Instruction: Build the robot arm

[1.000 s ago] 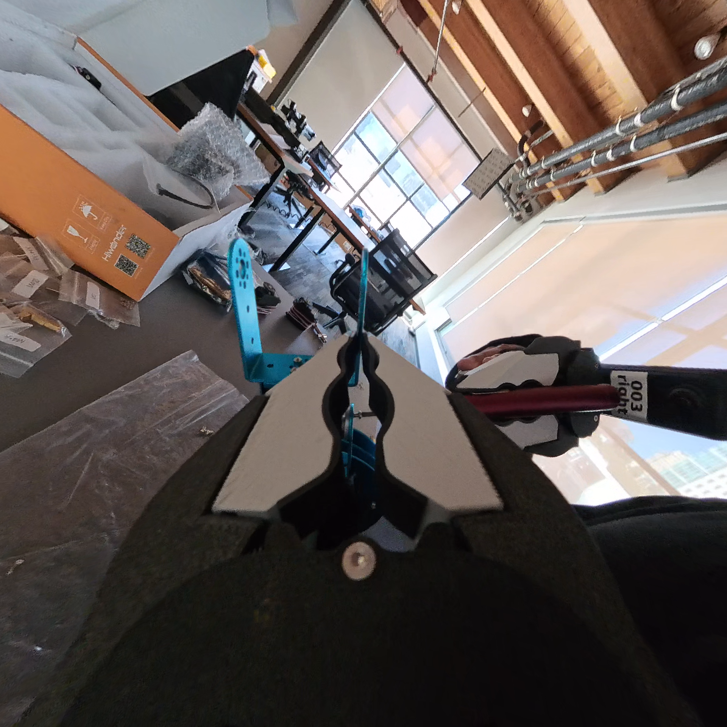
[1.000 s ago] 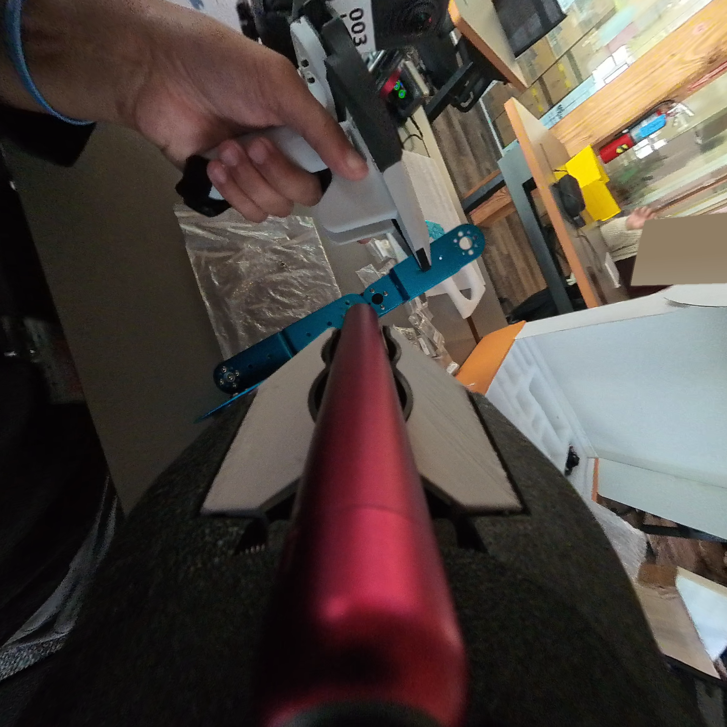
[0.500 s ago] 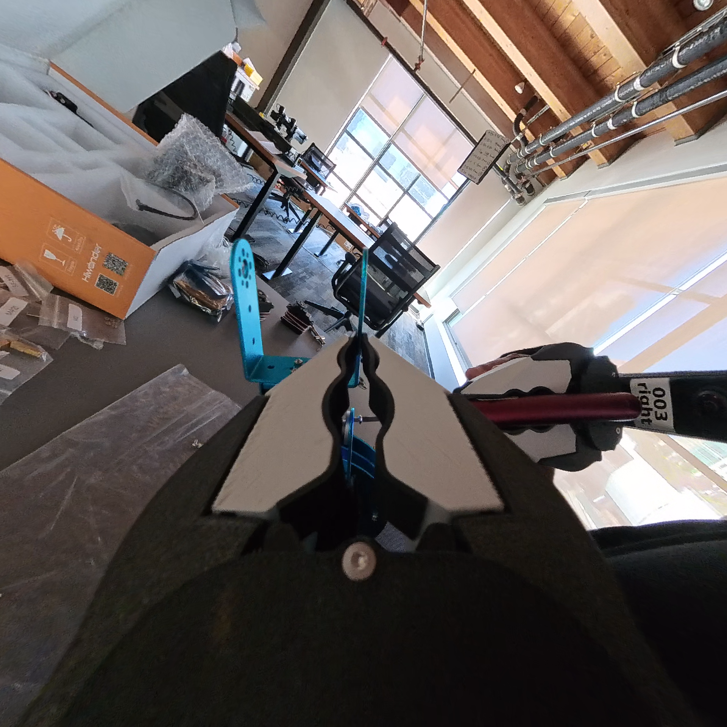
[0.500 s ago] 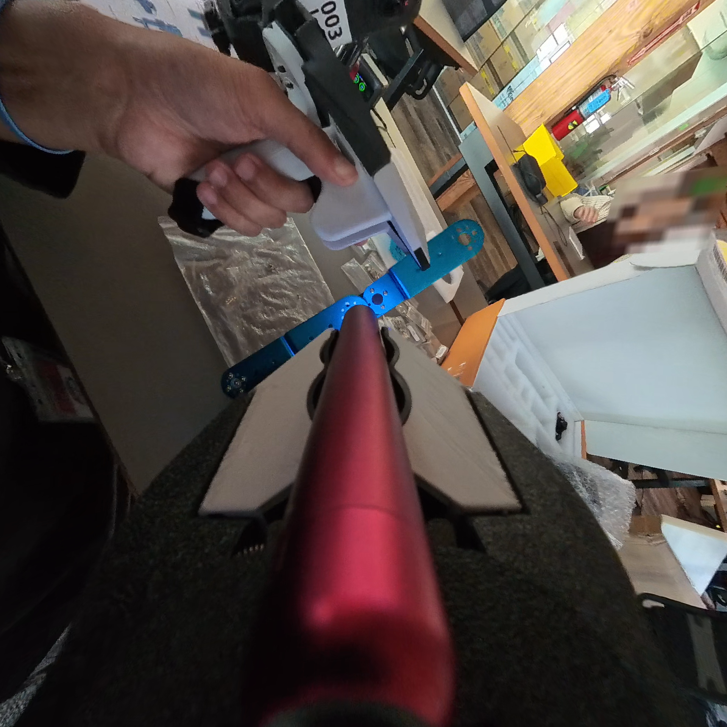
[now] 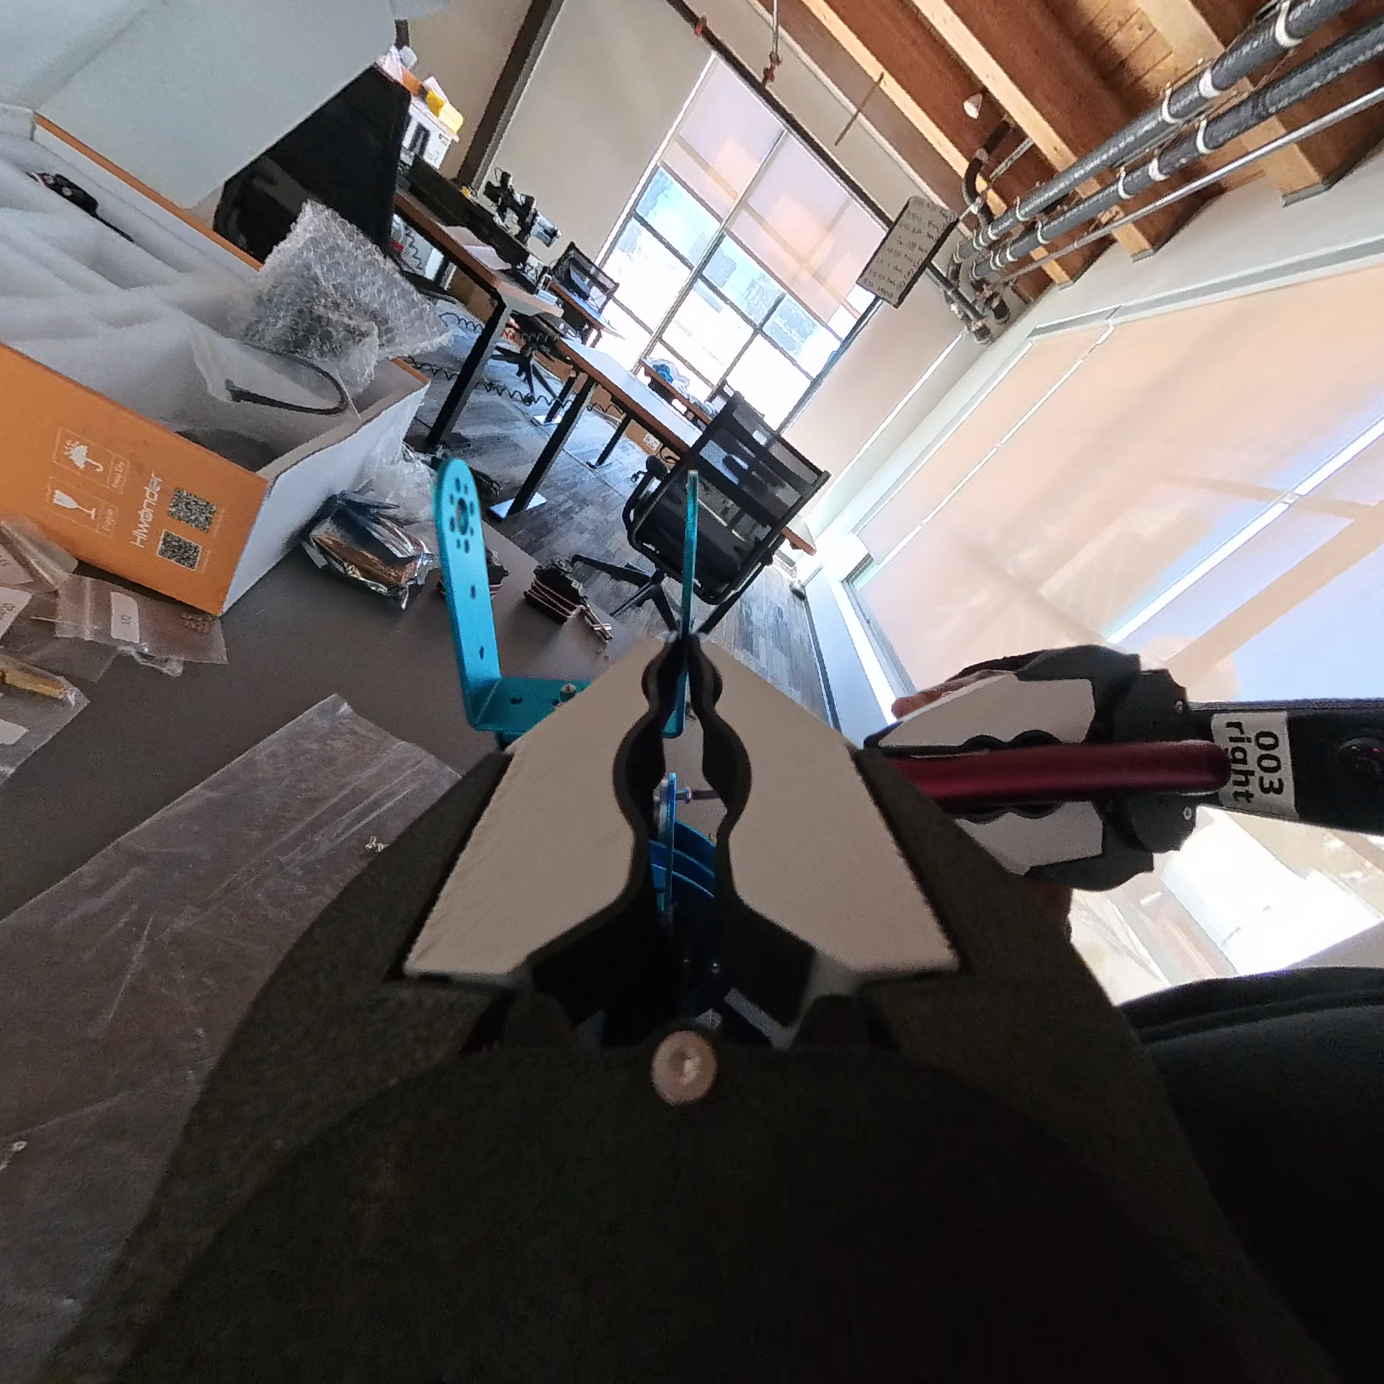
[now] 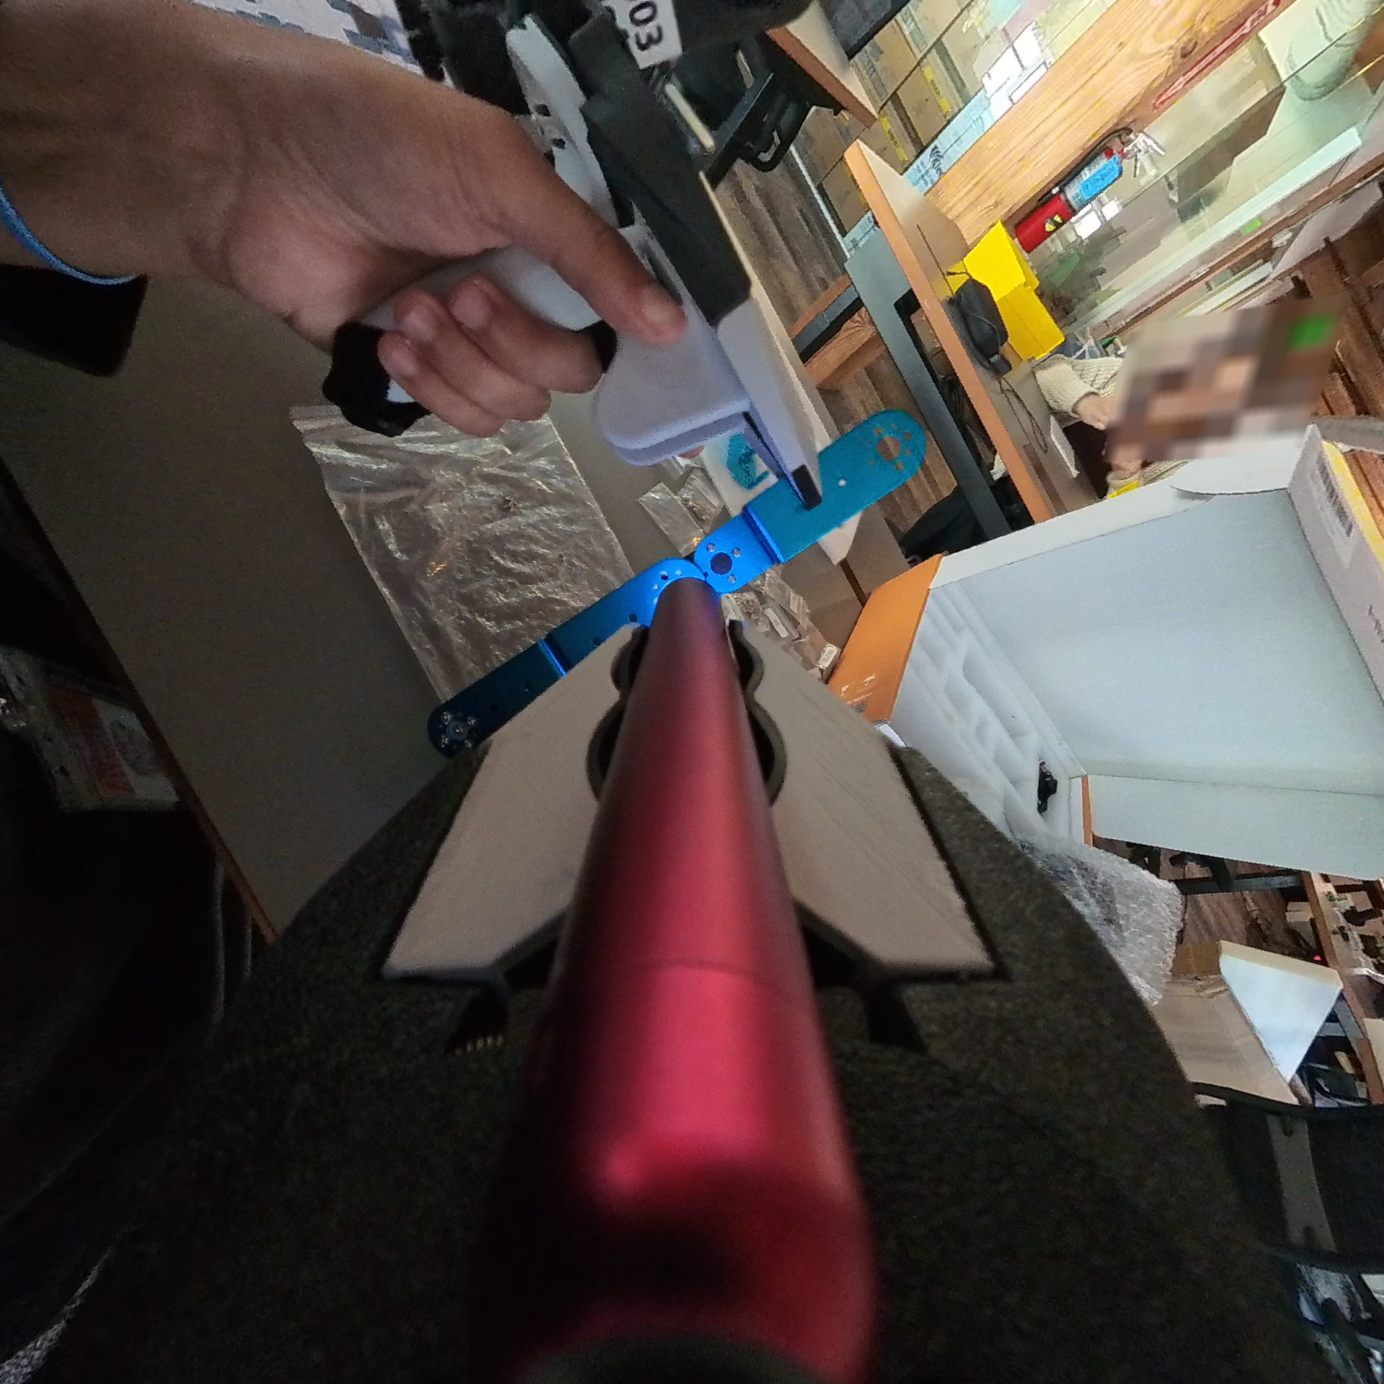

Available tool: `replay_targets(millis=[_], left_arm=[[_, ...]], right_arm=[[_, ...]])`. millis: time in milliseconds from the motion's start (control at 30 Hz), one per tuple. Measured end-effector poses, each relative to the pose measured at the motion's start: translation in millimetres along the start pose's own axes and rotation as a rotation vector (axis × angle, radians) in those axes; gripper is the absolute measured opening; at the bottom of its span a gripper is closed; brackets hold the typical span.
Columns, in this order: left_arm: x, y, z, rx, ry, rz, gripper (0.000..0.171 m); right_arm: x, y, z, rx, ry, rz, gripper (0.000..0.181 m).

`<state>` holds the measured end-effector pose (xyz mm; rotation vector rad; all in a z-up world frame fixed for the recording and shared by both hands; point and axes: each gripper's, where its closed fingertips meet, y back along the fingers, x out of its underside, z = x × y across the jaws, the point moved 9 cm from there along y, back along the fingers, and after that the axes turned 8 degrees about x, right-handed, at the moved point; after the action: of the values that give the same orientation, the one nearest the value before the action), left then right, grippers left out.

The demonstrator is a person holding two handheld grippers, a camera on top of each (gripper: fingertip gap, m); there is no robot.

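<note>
My left gripper (image 5: 680, 645) is shut on a blue metal bracket assembly (image 5: 470, 592), U-shaped with drilled round ends, held in the air. In the right wrist view the same bracket (image 6: 824, 498) runs diagonally, pinched by the left gripper (image 6: 805, 490), which a hand (image 6: 419, 247) holds. My right gripper (image 6: 685, 621) is shut on a red screwdriver handle (image 6: 674, 936). Its front end points at the joint between the bracket's two plates; the tip is hidden. In the left wrist view the right gripper (image 5: 884, 745) with the red handle (image 5: 1048, 764) sits just right of my fingers.
An orange and white box (image 5: 127, 487) with white foam and bubble wrap (image 5: 329, 299) stands on the dark table (image 5: 262, 674). Small parts bags (image 5: 112, 621), a foil pouch (image 5: 367, 550) and a clear plastic sheet (image 5: 187, 861) lie around. An office chair (image 5: 719, 517) stands beyond. The left gripper's tips are roughly 8 centimeters from the right gripper's.
The views have tilted slightly. In the right wrist view the bracket has shifted up and right and turned, so its joint now lies at the handle's front end. Both grips are unchanged.
</note>
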<state>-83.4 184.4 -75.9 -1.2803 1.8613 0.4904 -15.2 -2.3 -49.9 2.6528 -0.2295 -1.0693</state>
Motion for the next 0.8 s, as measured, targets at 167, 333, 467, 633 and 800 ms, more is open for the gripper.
replay_targets(millis=[167,333,467,633,800], left_arm=[[0.2,-0.6,-0.3,-0.004,-0.003,0.000,0.000],[1.3,-0.8,-2.9,0.002,-0.019,0.006,0.000],[2.1,-1.3,-4.3,0.005,-0.023,0.006,0.000],[3.0,-0.6,-6.0,0.004,-0.029,0.004,0.000],[4.1,0.1,-7.8,-0.007,-0.051,0.001,0.000]], right_arm=[[-0.1,0.1,4.2,0.023,0.005,-0.002,0.022],[0.0,1.9,5.0,0.024,-0.015,-0.004,0.022],[-0.7,3.1,4.6,0.025,-0.017,0.005,0.023],[-1.9,3.7,5.0,0.025,-0.016,0.008,0.020],[-4.3,4.1,7.1,0.036,-0.010,0.024,0.023]])
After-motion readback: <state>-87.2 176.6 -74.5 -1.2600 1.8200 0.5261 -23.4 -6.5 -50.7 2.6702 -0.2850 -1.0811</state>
